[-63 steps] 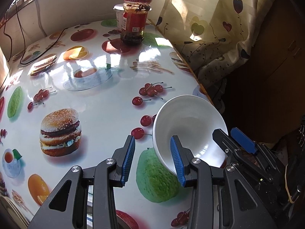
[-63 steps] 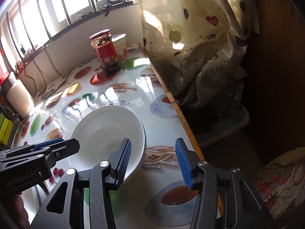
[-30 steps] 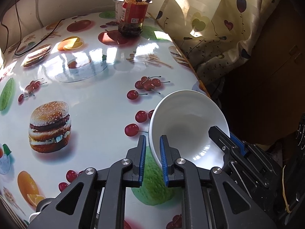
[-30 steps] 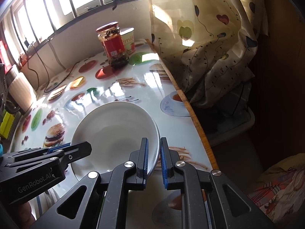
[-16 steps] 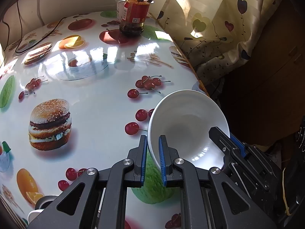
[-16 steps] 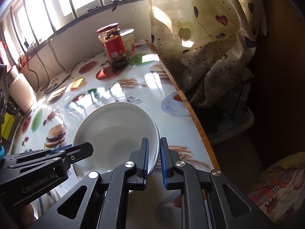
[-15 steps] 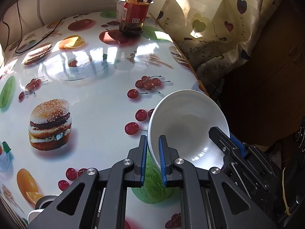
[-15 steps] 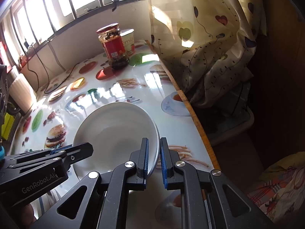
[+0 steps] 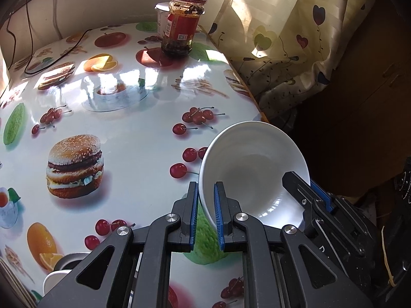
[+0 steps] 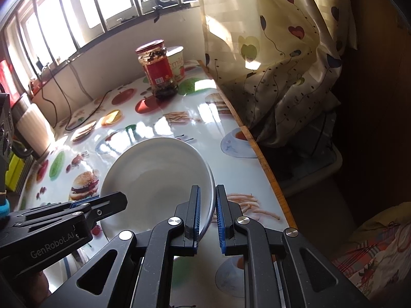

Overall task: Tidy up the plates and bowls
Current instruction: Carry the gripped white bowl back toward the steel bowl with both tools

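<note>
Left claw & right claw each clamp opposite rims of 1 white bowl, tilted, opening facing upper right of frame; 1 jar on tabletop.

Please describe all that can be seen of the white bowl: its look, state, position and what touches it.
The bowl is plain white, smooth and glossy, like glazed ceramic, wide and fairly shallow, and empty. It is tilted, its opening turned toward the right gripper, over the table near its right edge. The left gripper pinches its rim on one side and the right gripper pinches the opposite side, each with one jaw inside and one outside. Whether its underside touches the table cannot be told.
</note>
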A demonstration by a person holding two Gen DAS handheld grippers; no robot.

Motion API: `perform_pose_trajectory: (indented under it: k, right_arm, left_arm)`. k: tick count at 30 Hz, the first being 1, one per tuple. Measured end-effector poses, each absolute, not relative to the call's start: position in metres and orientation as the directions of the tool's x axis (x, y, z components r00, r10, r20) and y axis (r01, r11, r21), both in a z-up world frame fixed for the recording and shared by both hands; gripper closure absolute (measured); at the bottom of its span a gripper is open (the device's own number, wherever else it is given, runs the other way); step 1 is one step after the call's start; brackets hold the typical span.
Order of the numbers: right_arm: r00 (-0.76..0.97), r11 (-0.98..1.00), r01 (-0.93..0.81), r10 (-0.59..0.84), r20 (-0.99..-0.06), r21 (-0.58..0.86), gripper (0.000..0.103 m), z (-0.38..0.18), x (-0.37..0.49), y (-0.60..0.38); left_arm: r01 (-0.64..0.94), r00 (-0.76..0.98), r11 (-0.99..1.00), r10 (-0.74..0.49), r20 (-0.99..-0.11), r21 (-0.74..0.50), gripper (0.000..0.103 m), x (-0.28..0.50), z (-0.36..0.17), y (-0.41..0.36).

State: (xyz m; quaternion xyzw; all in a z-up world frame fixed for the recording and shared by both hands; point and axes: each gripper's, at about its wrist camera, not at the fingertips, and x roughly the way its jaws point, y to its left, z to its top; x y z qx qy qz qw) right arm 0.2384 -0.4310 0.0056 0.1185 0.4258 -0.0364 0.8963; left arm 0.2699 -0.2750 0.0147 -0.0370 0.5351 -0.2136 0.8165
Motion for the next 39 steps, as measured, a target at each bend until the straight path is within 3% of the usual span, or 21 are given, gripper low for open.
perform_pose_trajectory:
  k: [39]
  right_arm:
    - [0.723,0.982,0.087,0.054,-0.689,0.168,0.091,0.07,0.171,-0.341]
  left_arm:
    - [0.294,0.451,0.886,-0.459,-0.765,-0.359,0.09,0.21,0.071,-0.17]
